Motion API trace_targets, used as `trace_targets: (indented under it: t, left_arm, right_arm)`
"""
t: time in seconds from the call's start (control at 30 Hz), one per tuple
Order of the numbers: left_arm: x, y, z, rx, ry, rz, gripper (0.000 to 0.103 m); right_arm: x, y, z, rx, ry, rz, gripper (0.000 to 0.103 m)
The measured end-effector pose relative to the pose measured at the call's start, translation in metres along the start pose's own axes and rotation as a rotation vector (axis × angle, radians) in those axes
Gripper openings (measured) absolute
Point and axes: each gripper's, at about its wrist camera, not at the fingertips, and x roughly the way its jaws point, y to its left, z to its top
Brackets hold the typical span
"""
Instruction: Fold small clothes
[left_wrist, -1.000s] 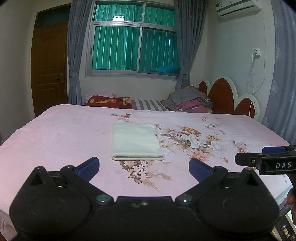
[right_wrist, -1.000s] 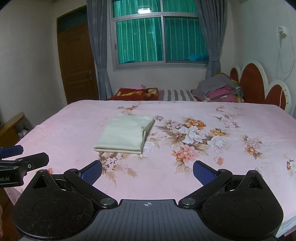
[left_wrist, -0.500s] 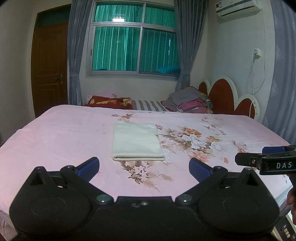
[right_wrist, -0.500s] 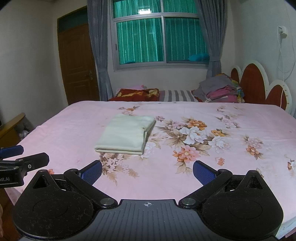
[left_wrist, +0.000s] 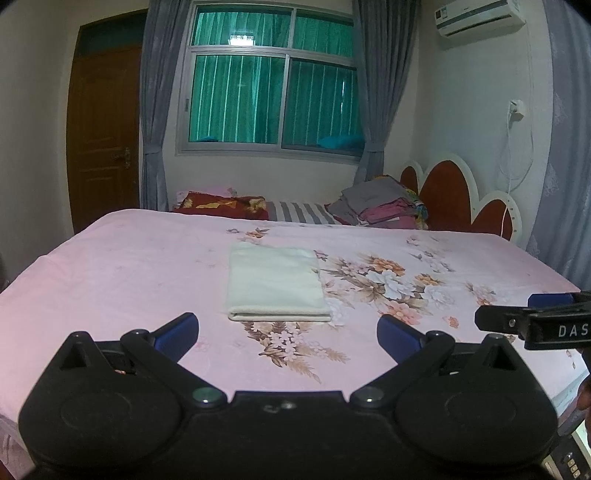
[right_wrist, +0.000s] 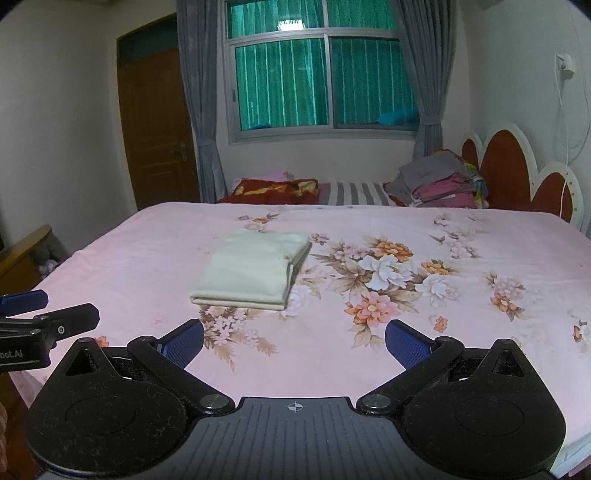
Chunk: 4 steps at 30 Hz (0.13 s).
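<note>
The cream cloth (left_wrist: 275, 282) sits folded mid-frame on the pink bedsheet (left_wrist: 110, 266). Left gripper (left_wrist: 288, 332) and right gripper (right_wrist: 294, 338) both hang back at the bottom edge, fingers spread wide, empty. Looks basically done; best leave the stack undisturbed.

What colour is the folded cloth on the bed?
Pale cream: the folded cloth shows best in the right wrist view.

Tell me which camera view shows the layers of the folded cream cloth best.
The right wrist view. It sees the folded cream cloth obliquely, so both the near fold and the stacked layers along its right side show. The left wrist view faces the cloth squarely, showing its top and near folded edge only.
</note>
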Motion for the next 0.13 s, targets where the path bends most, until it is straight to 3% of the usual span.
trace_targets:
  t: [0.13]
  left_arm:
    - [0.0009, -0.0015, -0.0005, -0.002, 0.012, 0.008, 0.102]
  right_arm:
    - [-0.0004, -0.0007, -0.0005, -0.002, 0.005, 0.006, 0.103]
